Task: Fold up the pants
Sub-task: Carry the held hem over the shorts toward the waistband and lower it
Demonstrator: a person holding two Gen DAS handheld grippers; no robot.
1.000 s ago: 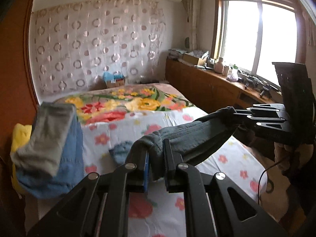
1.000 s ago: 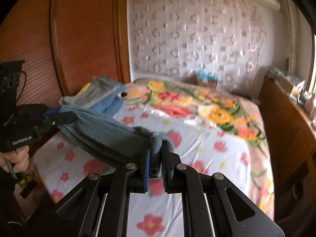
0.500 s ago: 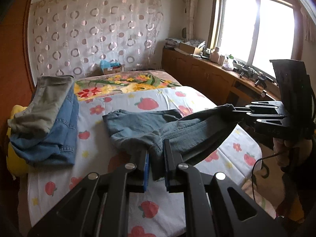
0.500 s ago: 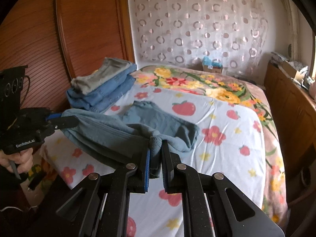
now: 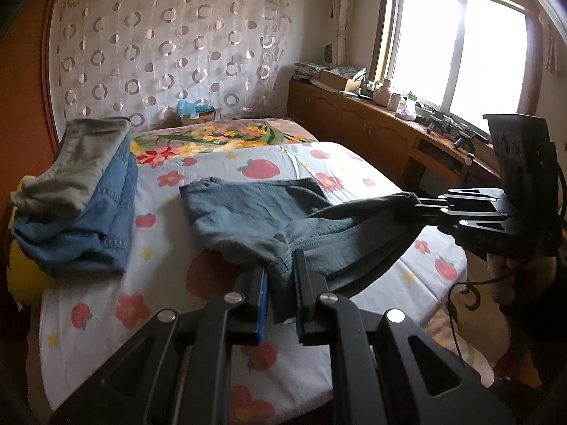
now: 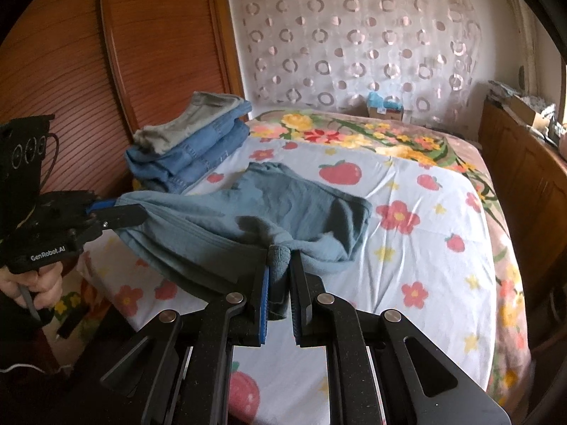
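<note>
At the far left of the bed, a stack of folded blue denim and grey garments [image 5: 78,205] is seen, with a yellow object [image 5: 21,276] partly hidden beneath it. On the white bed sheet printed with flowers and strawberries [image 5: 106,304], the grey-blue cotton pants [image 5: 248,212] are spread at their far end, while the near edge is held up. One corner of that edge is clamped in the jaws of the left gripper [image 5: 280,294]; the other is clamped by the right gripper [image 6: 278,283]. The cloth inside the jaws is largely hidden. The hand [image 6: 32,283] below the left gripper is cut off.
</note>
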